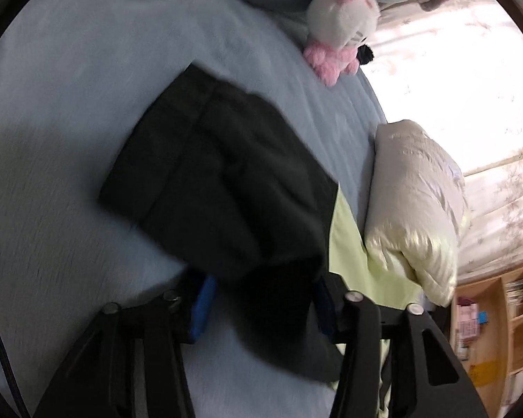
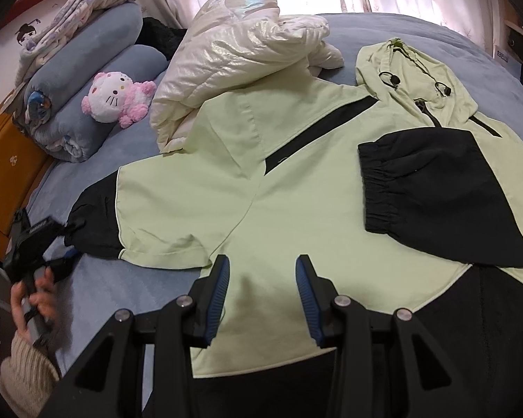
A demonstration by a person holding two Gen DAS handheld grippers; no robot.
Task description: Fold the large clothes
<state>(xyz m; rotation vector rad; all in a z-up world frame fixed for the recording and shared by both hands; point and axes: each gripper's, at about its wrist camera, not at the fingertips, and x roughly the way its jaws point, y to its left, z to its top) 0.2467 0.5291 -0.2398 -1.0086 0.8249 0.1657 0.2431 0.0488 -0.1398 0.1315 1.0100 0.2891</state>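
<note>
On the blue bed lies the green-and-black jacket, one black sleeve folded across its chest. At the other cuff, the left gripper pinches the black fabric, hand gripping its handle. Hovering above the hem, the right gripper gapes wide.

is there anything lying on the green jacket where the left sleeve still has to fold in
Nothing visible lies there. The jacket's chest is bare beside the folded right sleeve. The white puffer jacket only touches the shoulder edge. The left gripper holds the left sleeve's cuff.
</note>
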